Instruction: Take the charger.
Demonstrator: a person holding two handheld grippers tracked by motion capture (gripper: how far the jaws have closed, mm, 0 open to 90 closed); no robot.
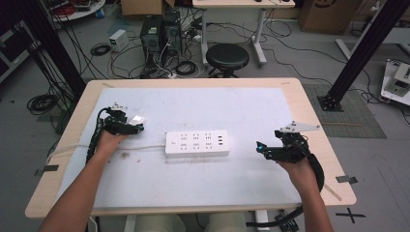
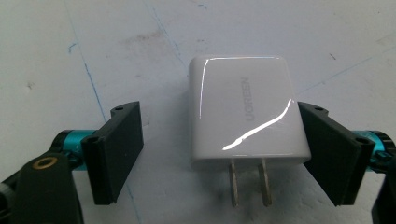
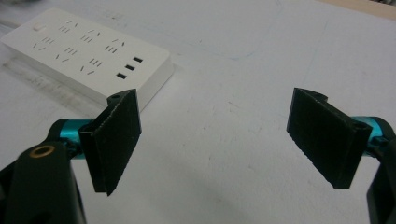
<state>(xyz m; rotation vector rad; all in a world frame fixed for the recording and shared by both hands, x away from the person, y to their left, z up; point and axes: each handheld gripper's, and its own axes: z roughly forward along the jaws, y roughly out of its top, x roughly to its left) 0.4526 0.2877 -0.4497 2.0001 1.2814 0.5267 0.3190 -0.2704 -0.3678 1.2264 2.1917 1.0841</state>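
In the left gripper view the white charger [image 2: 247,114] lies flat on the table [image 2: 93,42] between the left gripper's [image 2: 219,149] jaws, prongs toward the camera. The right-hand pad seems to touch its side; the left-hand pad stands clear, so it is not clamped. The right gripper [image 3: 215,140] hangs wide apart over bare mat, the power strip [image 3: 88,56] beyond it, its far corner cut off.
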